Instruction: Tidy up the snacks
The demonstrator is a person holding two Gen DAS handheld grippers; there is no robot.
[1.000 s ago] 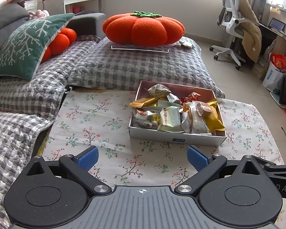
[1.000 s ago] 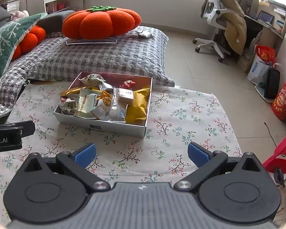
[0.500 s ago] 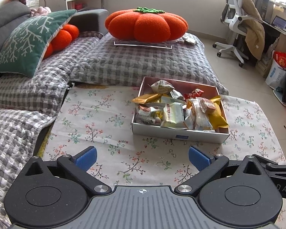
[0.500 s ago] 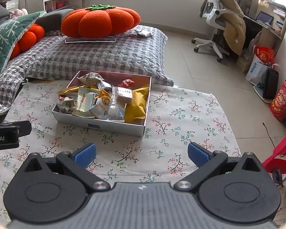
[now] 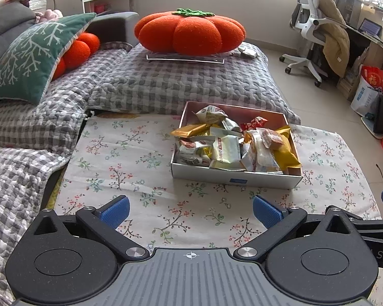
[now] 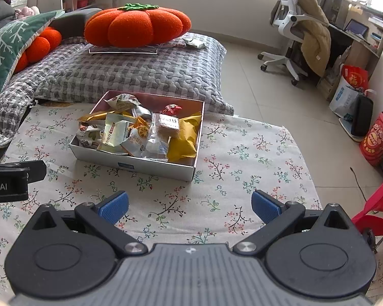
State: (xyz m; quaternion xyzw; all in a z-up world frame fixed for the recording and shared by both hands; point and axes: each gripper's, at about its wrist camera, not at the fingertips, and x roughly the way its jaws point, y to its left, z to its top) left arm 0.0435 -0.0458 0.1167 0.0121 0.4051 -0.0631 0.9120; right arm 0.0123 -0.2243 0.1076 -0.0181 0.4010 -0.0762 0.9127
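A shallow silver box point(image 5: 232, 178) holds several wrapped snacks, among them a yellow packet point(image 5: 286, 150) and a white-green packet point(image 5: 226, 150). It stands on a floral tablecloth point(image 5: 130, 158). The box also shows in the right wrist view point(image 6: 140, 164), with the yellow packet point(image 6: 185, 135) at its right end. My left gripper point(image 5: 190, 210) is open and empty, hovering above the cloth short of the box. My right gripper point(image 6: 190, 206) is open and empty, likewise short of the box. The left gripper's body point(image 6: 10, 178) shows at the left edge of the right wrist view.
A grey checked quilt point(image 5: 166, 84) with an orange pumpkin cushion point(image 5: 189, 33) lies behind the table. A green pillow point(image 5: 35, 56) is at left. An office chair point(image 5: 316, 35) and bags point(image 5: 370, 86) stand at right. A red stool point(image 6: 378, 204) is beside the table.
Both views have drifted slightly, the box sitting a little lower and nearer in the left wrist view. Both grippers stay open and empty.
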